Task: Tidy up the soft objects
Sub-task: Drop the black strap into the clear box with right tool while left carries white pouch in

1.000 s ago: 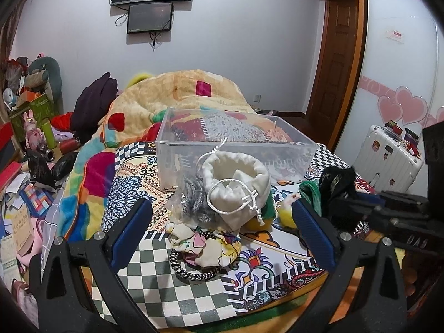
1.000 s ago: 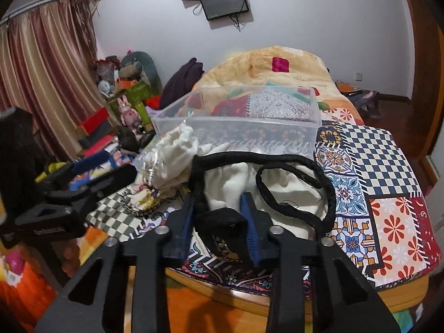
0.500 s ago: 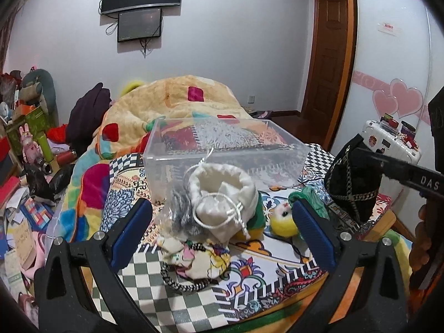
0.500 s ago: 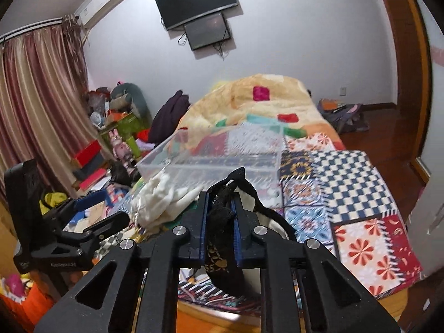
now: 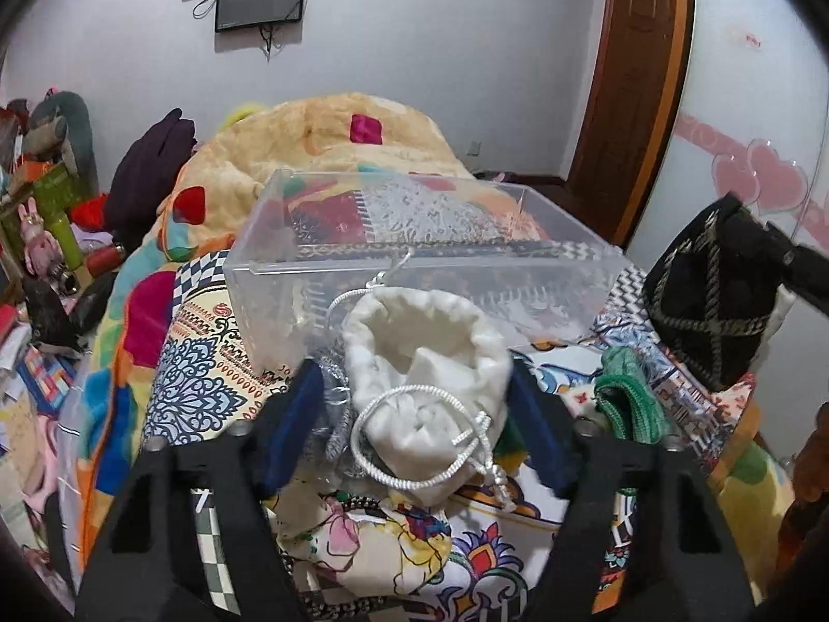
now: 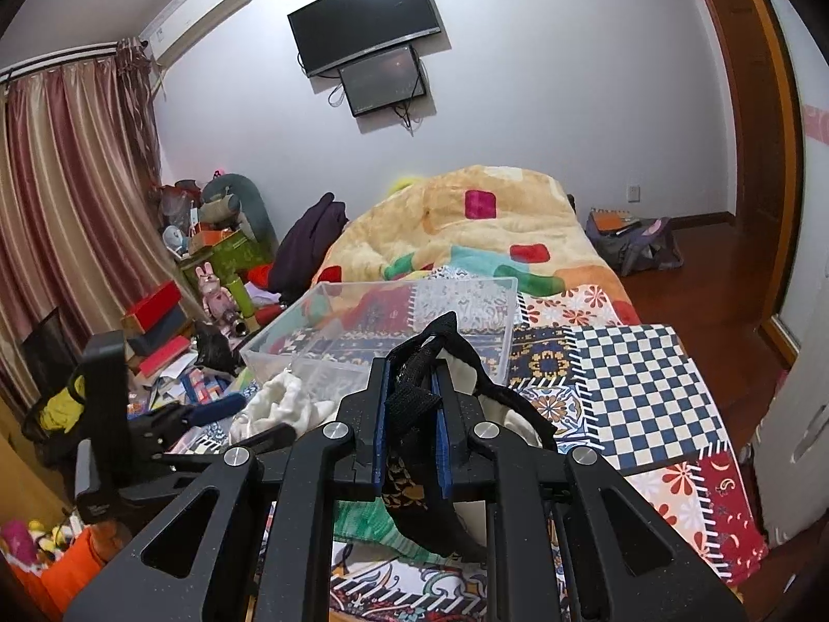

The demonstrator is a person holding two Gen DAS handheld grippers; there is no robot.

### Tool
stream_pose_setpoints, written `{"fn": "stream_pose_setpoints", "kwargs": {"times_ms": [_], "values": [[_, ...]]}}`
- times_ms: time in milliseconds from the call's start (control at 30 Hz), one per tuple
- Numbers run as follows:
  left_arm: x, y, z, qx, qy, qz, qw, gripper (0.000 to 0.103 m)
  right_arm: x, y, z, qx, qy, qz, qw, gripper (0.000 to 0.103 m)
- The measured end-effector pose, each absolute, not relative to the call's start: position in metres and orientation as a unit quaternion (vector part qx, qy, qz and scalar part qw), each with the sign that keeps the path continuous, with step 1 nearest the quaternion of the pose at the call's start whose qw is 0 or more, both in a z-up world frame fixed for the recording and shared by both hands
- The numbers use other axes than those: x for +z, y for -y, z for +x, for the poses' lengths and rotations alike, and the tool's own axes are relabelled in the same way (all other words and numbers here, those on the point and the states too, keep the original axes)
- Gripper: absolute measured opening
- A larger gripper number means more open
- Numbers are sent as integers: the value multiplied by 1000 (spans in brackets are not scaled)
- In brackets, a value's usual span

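A white drawstring pouch [image 5: 425,383] lies on the patterned bedspread in front of a clear plastic box [image 5: 414,259]. My left gripper [image 5: 414,414] has its blue fingers [image 5: 292,425] on both sides of the pouch, partly closed; I cannot tell whether they grip it. My right gripper [image 6: 412,414] is shut on a black pouch with gold trim [image 6: 414,404] and holds it in the air; it also shows in the left wrist view [image 5: 710,295], right of the box. The box [image 6: 383,331] is empty.
A floral pouch [image 5: 362,534], a silver mesh bag [image 5: 337,404] and a green knitted item [image 5: 629,399] lie around the white pouch. A yellow quilt [image 6: 466,223] is heaped behind the box. Clutter lines the floor at left [image 6: 207,280].
My left gripper has moved forward and narrowed around the white pouch. My right gripper has lifted the black pouch higher off the bed.
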State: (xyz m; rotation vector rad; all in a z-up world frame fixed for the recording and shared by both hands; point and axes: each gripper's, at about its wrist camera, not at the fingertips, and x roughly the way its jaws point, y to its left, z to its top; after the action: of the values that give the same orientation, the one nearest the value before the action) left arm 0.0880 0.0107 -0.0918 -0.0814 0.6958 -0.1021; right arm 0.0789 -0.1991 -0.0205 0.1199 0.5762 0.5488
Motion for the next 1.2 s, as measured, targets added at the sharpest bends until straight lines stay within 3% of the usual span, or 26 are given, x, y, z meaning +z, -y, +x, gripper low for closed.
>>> {"fn": "stream_pose_setpoints", "kwargs": {"times_ms": [67,233,300,1200], "values": [[-89,-13,85,-61,-338,-46,938,43,-22,199,81,268,-284,59,919,13],[-80,-23,82,-88,-335,-76,935,27,-12,198,83,271,-277,59,920,13],[-75,-28,80,-96,-332,-88,934,10,-7,198,83,272,-269,57,922,13],[7,-44,109,-61,-227,-37,971,8,32,154,124,300,-211,12,930,14]]}}
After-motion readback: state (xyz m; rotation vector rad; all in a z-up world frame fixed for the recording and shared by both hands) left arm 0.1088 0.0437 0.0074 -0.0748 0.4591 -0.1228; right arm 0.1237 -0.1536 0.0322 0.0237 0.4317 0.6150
